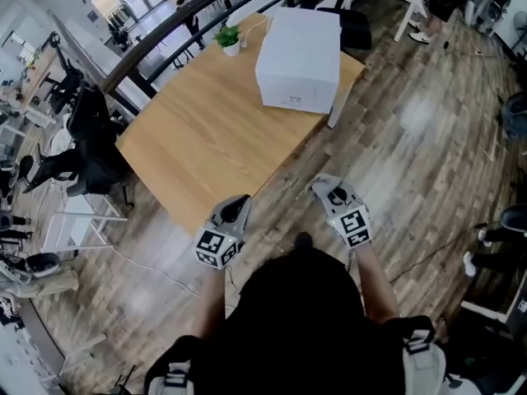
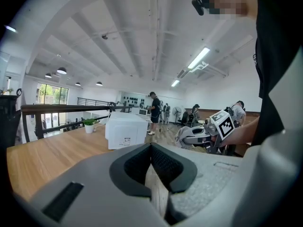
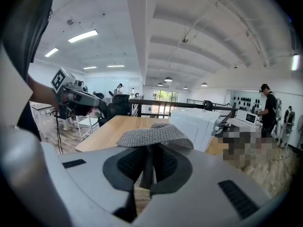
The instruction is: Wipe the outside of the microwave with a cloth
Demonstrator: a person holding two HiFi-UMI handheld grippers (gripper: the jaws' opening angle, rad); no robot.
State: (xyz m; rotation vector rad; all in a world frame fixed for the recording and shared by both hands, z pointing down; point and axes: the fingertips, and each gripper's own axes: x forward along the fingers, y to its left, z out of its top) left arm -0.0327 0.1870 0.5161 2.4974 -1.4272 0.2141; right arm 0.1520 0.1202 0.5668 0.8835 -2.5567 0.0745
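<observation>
The white microwave [image 1: 298, 52] stands at the far right corner of a wooden table [image 1: 206, 130]; both gripper views show the microwave [image 2: 125, 130] [image 3: 196, 122] some way ahead. My right gripper [image 1: 327, 189] [image 3: 149, 151] is shut on a grey knitted cloth [image 3: 154, 135], which folds over the top of its jaws. The cloth [image 1: 323, 185] hangs off the table's near edge, over the floor. My left gripper [image 1: 237, 204] [image 2: 151, 150] is at the table's near corner, jaws together with nothing in them. Both grippers are well short of the microwave.
A small potted plant [image 1: 229, 38] sits at the table's far edge, left of the microwave. Black office chairs [image 1: 90, 138] stand left of the table, and a dark railing [image 1: 165, 31] runs behind it. Several people [image 2: 155, 112] stand farther back in the room.
</observation>
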